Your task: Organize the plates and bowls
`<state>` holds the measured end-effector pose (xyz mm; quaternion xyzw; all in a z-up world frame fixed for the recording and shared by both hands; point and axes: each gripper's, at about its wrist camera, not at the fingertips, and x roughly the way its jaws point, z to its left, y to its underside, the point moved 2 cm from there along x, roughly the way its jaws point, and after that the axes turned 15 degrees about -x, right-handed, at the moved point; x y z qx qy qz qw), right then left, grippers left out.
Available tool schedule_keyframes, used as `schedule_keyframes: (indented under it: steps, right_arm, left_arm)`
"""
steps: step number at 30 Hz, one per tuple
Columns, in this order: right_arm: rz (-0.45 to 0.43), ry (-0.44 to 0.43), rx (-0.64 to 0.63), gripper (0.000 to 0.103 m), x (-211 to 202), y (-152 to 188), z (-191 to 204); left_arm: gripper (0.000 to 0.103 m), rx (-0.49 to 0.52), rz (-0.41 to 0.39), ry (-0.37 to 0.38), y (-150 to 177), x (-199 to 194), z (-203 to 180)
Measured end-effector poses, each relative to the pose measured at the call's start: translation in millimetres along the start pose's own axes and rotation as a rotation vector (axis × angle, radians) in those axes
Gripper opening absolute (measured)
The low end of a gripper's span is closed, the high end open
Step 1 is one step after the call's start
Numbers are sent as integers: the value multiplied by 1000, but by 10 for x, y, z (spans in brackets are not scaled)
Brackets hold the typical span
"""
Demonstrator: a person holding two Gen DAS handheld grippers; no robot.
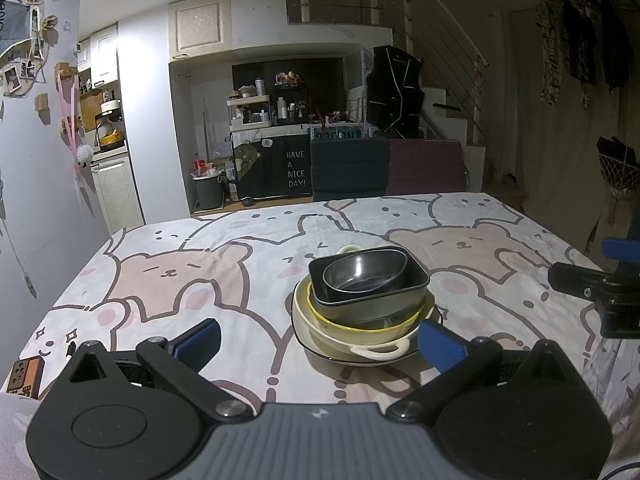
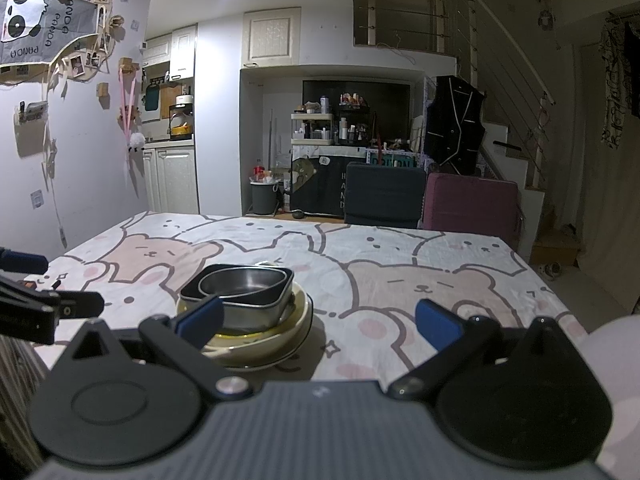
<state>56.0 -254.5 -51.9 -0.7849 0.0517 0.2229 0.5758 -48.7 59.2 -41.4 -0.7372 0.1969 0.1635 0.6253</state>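
A stack of dishes stands near the middle of the table. From the bottom: a white plate with a dark rim, a cream bowl with handles, a yellow-rimmed bowl, a dark square bowl and a small steel bowl on top. The stack also shows in the right wrist view. My left gripper is open and empty, just in front of the stack. My right gripper is open and empty, to the right of the stack.
The table wears a bear-print cloth. A small brown box lies at its near left corner. Two chairs, dark and maroon, stand at the far edge. A wall is close on the left.
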Motion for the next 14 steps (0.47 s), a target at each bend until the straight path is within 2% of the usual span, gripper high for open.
schedule_keyframes:
  steps: [14]
  right_arm:
    - [0, 1, 0, 103, -4, -2, 6]
  left_arm:
    - [103, -8, 6, -3, 16, 16, 14]
